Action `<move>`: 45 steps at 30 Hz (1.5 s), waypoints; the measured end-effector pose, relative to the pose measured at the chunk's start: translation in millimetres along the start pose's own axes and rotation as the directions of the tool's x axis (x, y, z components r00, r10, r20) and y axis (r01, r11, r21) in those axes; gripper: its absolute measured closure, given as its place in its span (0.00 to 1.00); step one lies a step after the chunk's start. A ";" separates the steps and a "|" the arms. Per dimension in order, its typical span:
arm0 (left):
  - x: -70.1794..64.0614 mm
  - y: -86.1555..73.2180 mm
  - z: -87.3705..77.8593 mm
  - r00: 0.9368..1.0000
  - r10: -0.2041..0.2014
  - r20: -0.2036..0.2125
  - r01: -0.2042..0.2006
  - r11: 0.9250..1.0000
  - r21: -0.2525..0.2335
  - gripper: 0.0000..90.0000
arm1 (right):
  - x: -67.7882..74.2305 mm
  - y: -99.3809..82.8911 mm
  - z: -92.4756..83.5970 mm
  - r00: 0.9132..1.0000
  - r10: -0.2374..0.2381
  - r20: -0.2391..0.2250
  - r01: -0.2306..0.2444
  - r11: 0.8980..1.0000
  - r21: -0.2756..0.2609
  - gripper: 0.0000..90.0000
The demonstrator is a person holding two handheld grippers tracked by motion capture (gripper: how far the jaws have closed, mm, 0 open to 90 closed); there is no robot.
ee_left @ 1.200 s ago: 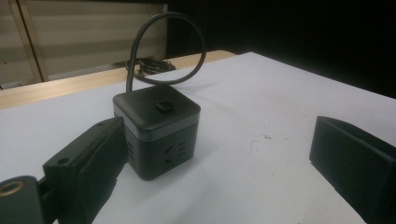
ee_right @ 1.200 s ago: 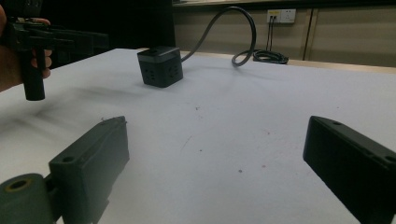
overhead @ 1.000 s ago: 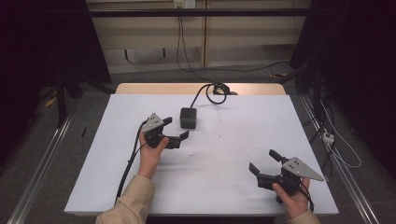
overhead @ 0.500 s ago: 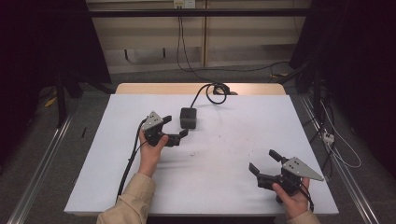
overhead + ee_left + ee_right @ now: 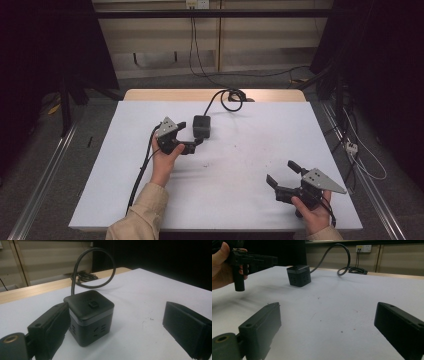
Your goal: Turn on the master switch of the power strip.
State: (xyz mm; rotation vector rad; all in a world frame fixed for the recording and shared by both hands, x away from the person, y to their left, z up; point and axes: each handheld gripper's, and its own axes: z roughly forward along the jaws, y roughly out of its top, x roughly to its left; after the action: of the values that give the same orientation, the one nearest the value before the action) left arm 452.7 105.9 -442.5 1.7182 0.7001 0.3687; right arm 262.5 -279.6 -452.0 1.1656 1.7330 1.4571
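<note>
A black cube power socket (image 5: 201, 126) with a thick black cable (image 5: 231, 99) stands on the white table top (image 5: 250, 150), toward the back centre. My left gripper (image 5: 191, 136) is open just in front of the cube, jaws pointing at it. In the left gripper view the cube (image 5: 90, 315) sits close ahead, next to the left-hand jaw, with nothing gripped by my left gripper (image 5: 117, 317). My right gripper (image 5: 281, 172) stands open near the front right, far from the cube. In the right gripper view the cube (image 5: 298, 275) is well beyond the spread jaws of my right gripper (image 5: 327, 322).
The cable coils at the table's wooden back edge (image 5: 150, 95) and runs off behind. Small dark specks (image 5: 341, 331) mark the white surface. Floor rails and loose cables (image 5: 355, 150) lie on both sides of the table. The hand with the left gripper (image 5: 249, 260) appears in the right gripper view.
My left gripper has edged forward toward the cube. The cube and the right gripper have stayed where they were.
</note>
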 end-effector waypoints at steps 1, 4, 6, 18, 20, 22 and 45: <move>0.0 0.0 0.7 1.000 -0.002 0.001 0.002 1.000 -0.001 0.09 | 0.0 0.0 0.0 1.000 0.002 0.000 -0.002 1.000 0.000 0.08; -0.1 -0.4 2.3 1.000 -0.007 -0.004 0.007 1.000 -0.001 0.11 | -0.1 -0.1 0.1 1.000 0.003 -0.001 -0.003 1.000 0.001 0.07; 1.2 -0.7 3.2 1.000 0.006 -0.007 -0.006 1.000 0.005 0.12 | 0.0 -0.1 0.1 1.000 0.002 -0.002 -0.002 1.000 0.000 0.08; -0.8 5.5 7.9 1.000 0.010 -0.009 -0.009 1.000 0.016 0.18 | -0.3 -0.2 0.3 1.000 0.005 -0.002 -0.005 1.000 0.001 0.08; -1.5 6.4 8.8 1.000 -0.003 -0.004 0.003 1.000 0.016 0.20 | -0.5 -0.2 0.3 1.000 0.006 -0.003 -0.006 1.000 0.002 0.07; -1.1 8.0 9.0 1.000 -0.006 -0.005 0.006 1.000 0.015 0.22 | -0.5 -0.2 0.1 1.000 0.006 -0.002 -0.006 1.000 0.001 0.08; 5.6 15.8 20.5 0.999 -0.027 -0.027 0.028 0.999 0.035 0.46 | -0.9 0.0 -0.5 1.000 0.002 -0.005 -0.002 1.000 -0.003 0.08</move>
State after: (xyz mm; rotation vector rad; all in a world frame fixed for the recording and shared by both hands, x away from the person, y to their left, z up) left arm 473.0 91.6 -433.5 1.7382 0.7523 0.3626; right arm 262.5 -280.6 -451.9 1.1631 1.7331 1.4645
